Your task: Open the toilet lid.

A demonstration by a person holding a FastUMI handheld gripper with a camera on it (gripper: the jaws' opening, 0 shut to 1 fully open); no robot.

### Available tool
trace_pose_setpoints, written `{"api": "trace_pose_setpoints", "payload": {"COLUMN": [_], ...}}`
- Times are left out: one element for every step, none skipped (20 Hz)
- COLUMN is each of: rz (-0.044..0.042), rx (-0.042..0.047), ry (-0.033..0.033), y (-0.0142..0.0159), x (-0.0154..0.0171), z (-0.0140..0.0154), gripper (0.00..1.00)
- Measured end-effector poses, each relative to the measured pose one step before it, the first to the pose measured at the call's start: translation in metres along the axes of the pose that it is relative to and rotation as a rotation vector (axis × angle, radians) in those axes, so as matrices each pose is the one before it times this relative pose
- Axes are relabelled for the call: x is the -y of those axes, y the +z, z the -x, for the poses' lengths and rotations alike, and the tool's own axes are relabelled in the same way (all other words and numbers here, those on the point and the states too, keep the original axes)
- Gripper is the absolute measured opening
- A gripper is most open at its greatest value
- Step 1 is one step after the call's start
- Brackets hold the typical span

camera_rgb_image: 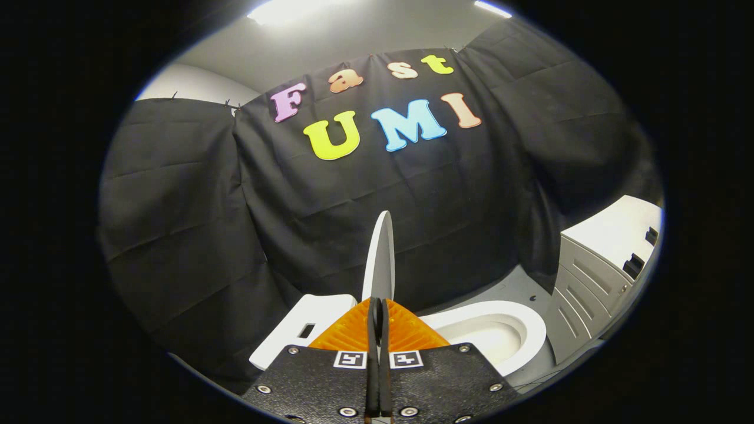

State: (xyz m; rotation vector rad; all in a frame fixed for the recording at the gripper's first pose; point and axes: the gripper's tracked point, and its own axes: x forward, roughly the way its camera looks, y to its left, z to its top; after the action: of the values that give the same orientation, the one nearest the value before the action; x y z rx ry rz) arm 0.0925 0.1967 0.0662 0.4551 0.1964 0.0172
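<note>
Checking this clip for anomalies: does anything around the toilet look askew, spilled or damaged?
Nothing stands out. The toilet lid stands upright, seen edge-on, its lower edge pinched between the gripper jaws. The bowl looks clean and the white cabinet beside it intact.

No readable text, brand or number on the toilet (pixel 500 330), its raised lid (pixel 382 259) or the white cabinet (pixel 607 259). Two small square black-and-white markers (pixel 377 359) sit on the tongs (pixel 377 312) (coded patterns, not letters); tongs closed on the lid edge.
</note>
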Motion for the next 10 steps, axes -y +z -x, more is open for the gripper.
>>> {"api": "trace_pose_setpoints", "payload": {"rz": [-0.00118, 0.00065, 0.01024, 0.00935, 0.00772, 0.00176, 0.00428, 0.01060, 0.01012, 0.00980], "rx": [0.00036, 0.00049, -0.00054, 0.00305, 0.00287, 0.00317, 0.00128, -0.00075, 0.00139, -0.00176], "ry": [0.00434, 0.00487, 0.00508, 0.00355, 0.00237, 0.00408, 0.00339, 0.00050, -0.00257, -0.00161], "y": [0.00011, 0.00003, -0.00041, 0.00034, -0.00035, 0.00024, -0.00057, -0.00011, -0.00055, -0.00023], "x": [-0.00297, -0.00406, -0.00509, -0.00393, -0.00382, -0.00453, -0.00441, -0.00281, -0.00297, -0.00404], "z": [-0.00090, -0.00099, -0.00066, -0.00059, 0.00056, -0.00013, -0.00068, -0.00146, -0.00007, -0.00042], "gripper": [0.00, 0.00, 0.00, 0.00, 0.00, 0.00, 0.00, 0.00, 0.00, 0.00]}}
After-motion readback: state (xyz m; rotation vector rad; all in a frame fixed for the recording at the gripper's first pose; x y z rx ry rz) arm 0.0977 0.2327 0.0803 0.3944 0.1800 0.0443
